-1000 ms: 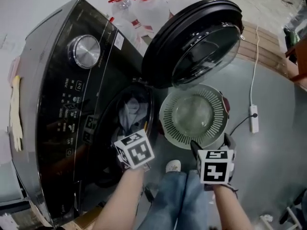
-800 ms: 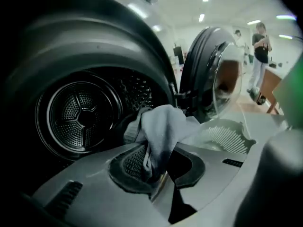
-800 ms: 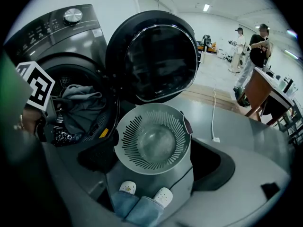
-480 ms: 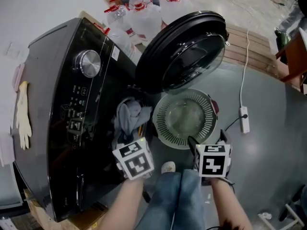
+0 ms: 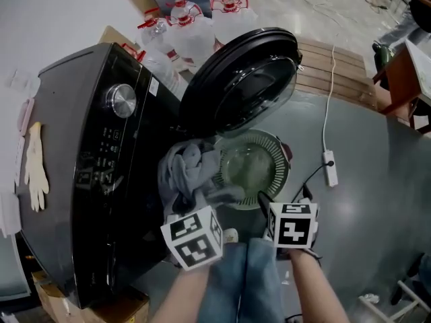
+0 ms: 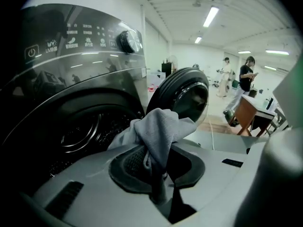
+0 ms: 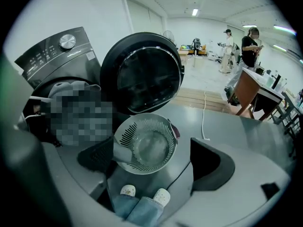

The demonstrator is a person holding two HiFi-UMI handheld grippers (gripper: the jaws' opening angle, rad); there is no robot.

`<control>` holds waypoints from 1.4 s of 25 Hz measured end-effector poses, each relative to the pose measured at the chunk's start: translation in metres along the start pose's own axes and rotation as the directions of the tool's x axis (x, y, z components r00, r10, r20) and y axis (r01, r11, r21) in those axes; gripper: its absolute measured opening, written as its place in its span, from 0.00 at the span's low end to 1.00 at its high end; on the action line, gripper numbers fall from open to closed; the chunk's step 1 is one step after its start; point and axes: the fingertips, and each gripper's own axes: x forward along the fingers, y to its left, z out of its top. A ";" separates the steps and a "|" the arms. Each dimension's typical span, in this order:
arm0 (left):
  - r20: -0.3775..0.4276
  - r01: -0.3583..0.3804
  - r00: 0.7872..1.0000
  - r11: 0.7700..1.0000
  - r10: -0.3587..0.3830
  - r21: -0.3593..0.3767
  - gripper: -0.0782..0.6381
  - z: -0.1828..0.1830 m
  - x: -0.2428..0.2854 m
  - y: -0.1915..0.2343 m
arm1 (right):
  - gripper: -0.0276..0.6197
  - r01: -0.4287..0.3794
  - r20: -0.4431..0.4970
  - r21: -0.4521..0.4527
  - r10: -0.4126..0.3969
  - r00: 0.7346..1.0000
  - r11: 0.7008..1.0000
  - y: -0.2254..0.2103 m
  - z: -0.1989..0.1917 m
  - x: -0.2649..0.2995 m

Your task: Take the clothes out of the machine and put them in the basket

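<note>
Left gripper: jaws closed on a grey garment, held at the mouth of the front-loading washing machine, just beside the slotted white basket on the floor; right gripper: jaws apart, empty, near the basket; machine door open.

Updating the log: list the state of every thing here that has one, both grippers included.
Cloth: held up at the mouth of the washer.
Left gripper: shut on cloth.
Right gripper: open, empty.
Door: open.
Basket: upright on the floor, bottom bare.
</note>
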 end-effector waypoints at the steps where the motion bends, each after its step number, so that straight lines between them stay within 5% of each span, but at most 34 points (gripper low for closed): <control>1: 0.003 0.018 1.000 1.000 -0.018 -0.012 0.20 0.003 -0.005 -0.005 | 0.83 0.003 0.001 0.004 -0.003 1.000 1.000 -0.003 0.001 -0.004; 15: 0.004 0.311 0.950 0.950 -0.311 0.008 0.20 0.028 -0.027 -0.104 | 0.83 0.066 0.007 0.087 -0.067 0.998 0.994 -0.051 -0.011 -0.026; 26: 0.020 0.396 0.918 0.917 -0.397 0.042 0.20 0.077 -0.036 -0.132 | 0.83 0.073 0.028 0.117 -0.077 0.997 0.990 -0.066 -0.001 -0.036; 35: -0.085 0.446 0.895 0.884 -0.438 0.142 0.20 0.027 0.023 -0.150 | 0.83 0.063 0.015 0.116 -0.065 0.998 0.991 -0.063 -0.008 -0.019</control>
